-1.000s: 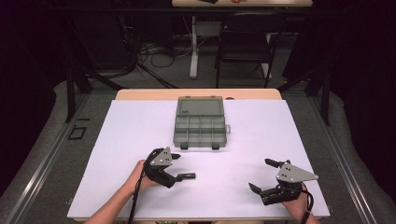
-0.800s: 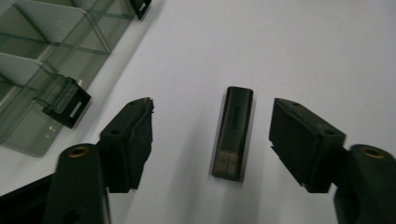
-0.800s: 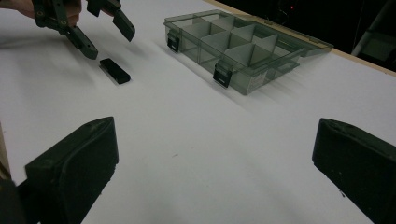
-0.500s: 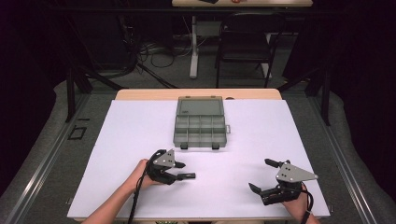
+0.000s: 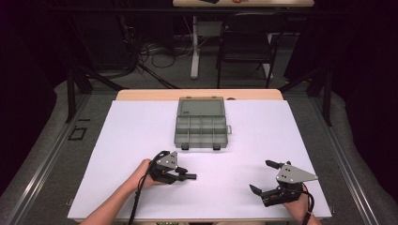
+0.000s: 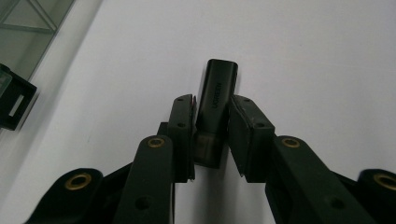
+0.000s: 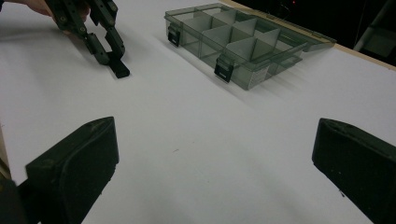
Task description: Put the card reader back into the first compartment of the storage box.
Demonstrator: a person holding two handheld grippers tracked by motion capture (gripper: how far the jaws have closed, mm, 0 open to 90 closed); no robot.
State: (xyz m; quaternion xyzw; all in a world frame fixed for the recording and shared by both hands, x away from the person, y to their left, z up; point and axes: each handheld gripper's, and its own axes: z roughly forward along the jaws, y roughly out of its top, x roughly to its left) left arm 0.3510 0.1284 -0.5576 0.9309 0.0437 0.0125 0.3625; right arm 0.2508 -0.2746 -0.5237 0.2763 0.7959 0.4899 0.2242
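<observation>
On the white surface (image 5: 131,136), the left gripper (image 5: 185,176) lies low near the front edge, held by the person's left hand (image 5: 141,174), its jaws clamped on a small black adapter (image 6: 215,100) that points away from the hand toward the middle of the surface. In the left gripper view the adapter sits between the two pads, touching both, its far end sticking out past the jaw tips and resting on or just above the surface; white lettering along its top face reads "UGREEN", running lengthwise. The end nearer the gripper looks like a paler, translucent cap, too dim to tell more. In the right gripper view the same adapter (image 7: 119,68) shows as a short black block at the tips of the left gripper (image 7: 106,46), well apart from the box. The right gripper (image 5: 263,180) rests near the front right of the surface with its jaws spread wide and nothing between them. A smoky grey plastic organizer box (image 5: 201,131) sits at the far middle of the surface, lid (image 5: 201,107) folded open toward the back, its divided compartments looking bare, with two black latches (image 7: 224,67) on the near wall. No writing can be read on the box. A black chair (image 5: 246,42) stands beyond the surface.
</observation>
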